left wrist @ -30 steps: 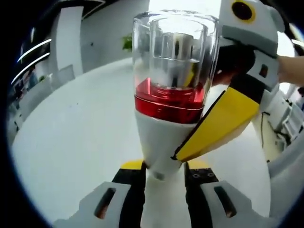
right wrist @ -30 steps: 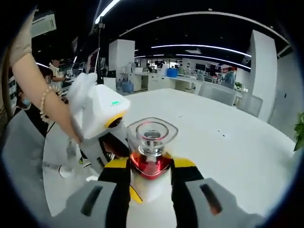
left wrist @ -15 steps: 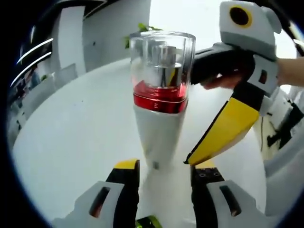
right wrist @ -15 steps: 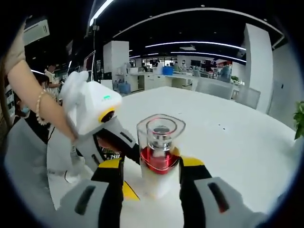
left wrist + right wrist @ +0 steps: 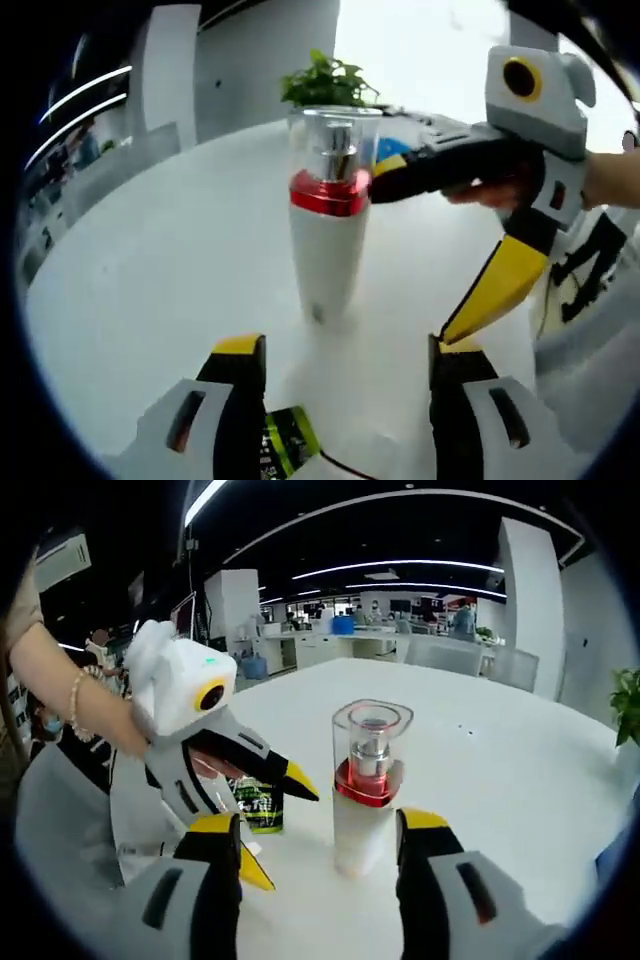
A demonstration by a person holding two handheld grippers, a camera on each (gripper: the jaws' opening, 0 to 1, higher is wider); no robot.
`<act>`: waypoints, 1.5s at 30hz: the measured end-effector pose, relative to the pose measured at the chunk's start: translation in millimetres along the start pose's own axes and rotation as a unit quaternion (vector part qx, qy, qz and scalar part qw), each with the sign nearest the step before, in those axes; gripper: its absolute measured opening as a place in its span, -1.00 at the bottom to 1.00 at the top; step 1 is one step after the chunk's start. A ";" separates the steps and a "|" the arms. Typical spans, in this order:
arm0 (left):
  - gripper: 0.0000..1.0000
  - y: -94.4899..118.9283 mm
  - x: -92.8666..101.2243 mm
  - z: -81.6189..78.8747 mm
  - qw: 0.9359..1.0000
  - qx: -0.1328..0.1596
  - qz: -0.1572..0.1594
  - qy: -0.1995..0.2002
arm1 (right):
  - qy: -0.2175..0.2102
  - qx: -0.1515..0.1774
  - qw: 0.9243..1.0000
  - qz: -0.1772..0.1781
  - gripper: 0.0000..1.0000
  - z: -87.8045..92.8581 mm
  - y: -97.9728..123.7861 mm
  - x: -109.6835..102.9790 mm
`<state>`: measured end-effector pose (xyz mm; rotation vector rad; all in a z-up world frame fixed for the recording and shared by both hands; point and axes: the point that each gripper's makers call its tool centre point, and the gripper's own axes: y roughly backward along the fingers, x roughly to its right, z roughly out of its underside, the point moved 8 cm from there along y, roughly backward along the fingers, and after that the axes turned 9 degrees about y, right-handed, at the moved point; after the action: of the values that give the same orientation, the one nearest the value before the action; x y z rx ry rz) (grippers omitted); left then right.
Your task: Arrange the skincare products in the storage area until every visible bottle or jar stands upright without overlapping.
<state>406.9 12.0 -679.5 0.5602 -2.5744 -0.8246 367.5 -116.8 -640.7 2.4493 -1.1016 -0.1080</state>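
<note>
Both grippers released bottle [image 5: 327, 240], backed away

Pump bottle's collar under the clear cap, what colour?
Shiny red, above a white body; the pump bottle shows it best in the left gripper view.

An open-plan office is shown. Long strip lights [image 5: 400, 565] are seen curving across a dark ceiling, with white pillars [image 5: 528, 605] below. Desks [image 5: 340, 640] are ranged in the background, where people are seated. A potted plant [image 5: 328, 80] is seen beyond the large white round surface [image 5: 150, 280].
</note>
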 end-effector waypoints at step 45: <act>0.94 165.0 43.8 105.0 0.984 0.065 -0.093 0.137 | -0.098 0.015 0.995 -0.004 0.90 -2.7 57.4 -101.7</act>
<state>279.1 163.2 -647.7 0.8983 -2.3582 -0.5905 259.6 -75.2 -624.8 2.5123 -1.1815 -0.3437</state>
